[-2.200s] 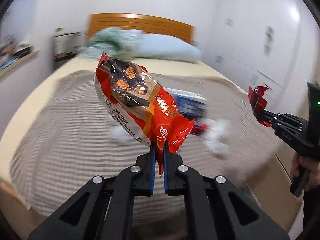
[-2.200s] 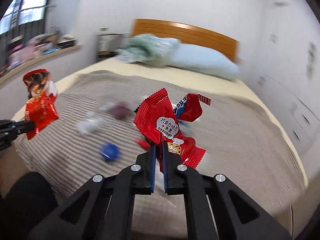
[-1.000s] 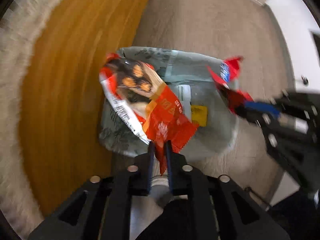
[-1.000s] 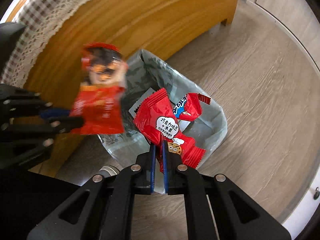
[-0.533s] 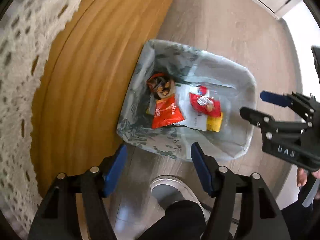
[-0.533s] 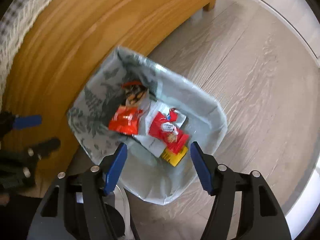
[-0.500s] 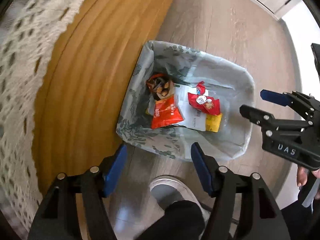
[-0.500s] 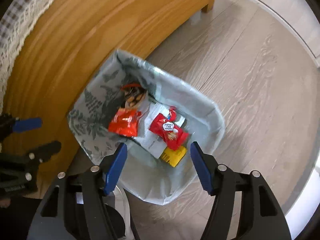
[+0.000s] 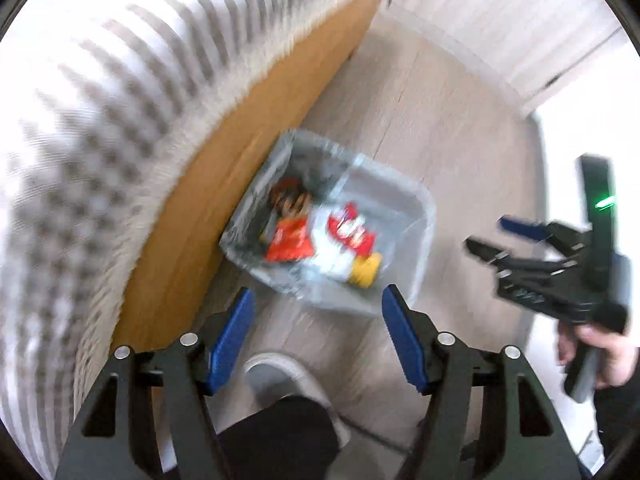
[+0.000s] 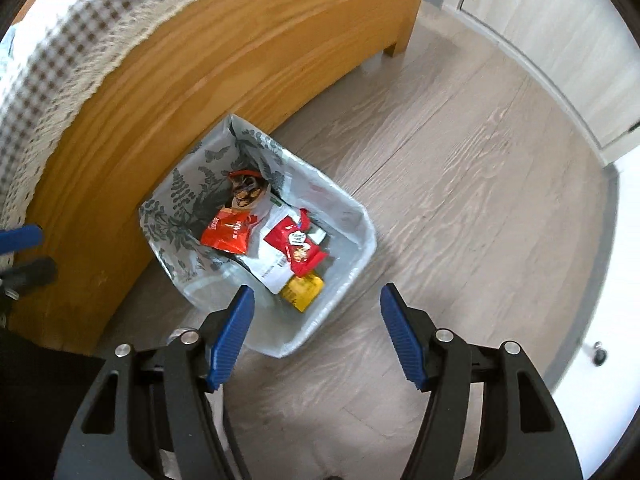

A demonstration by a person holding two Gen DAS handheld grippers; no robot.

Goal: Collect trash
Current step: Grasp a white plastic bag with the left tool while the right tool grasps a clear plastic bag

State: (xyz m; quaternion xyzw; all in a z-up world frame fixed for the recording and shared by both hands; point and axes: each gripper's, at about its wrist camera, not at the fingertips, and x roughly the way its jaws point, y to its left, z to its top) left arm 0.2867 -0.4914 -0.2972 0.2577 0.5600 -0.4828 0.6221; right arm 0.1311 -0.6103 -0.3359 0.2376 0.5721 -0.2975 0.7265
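A bin lined with a leaf-print bag (image 10: 360, 216) stands on the floor against the bed's footboard; it also shows, blurred, in the left wrist view (image 9: 404, 188). Inside lie an orange-red snack packet (image 10: 228, 234), a red candy wrapper (image 10: 298, 246), a yellow packet (image 10: 302, 292) and white paper. My left gripper (image 9: 318, 334) is open and empty above the bin's near side. My right gripper (image 10: 316, 334) is open and empty above the bin; it also shows at the right of the left wrist view (image 9: 486, 236).
The wooden footboard (image 10: 200, 64) with a checked blanket (image 10: 60, 52) over it rises left of the bin. Grey wood floor (image 10: 480, 200) spreads to the right. White cupboard doors (image 10: 540, 28) stand at the far side. The person's shoe (image 9: 280, 376) is by the bin.
Both grippers carried wrappers from the bed to the bin, opened and dropped them in. In the last half second both have drawn back; the left view swings toward the bed.
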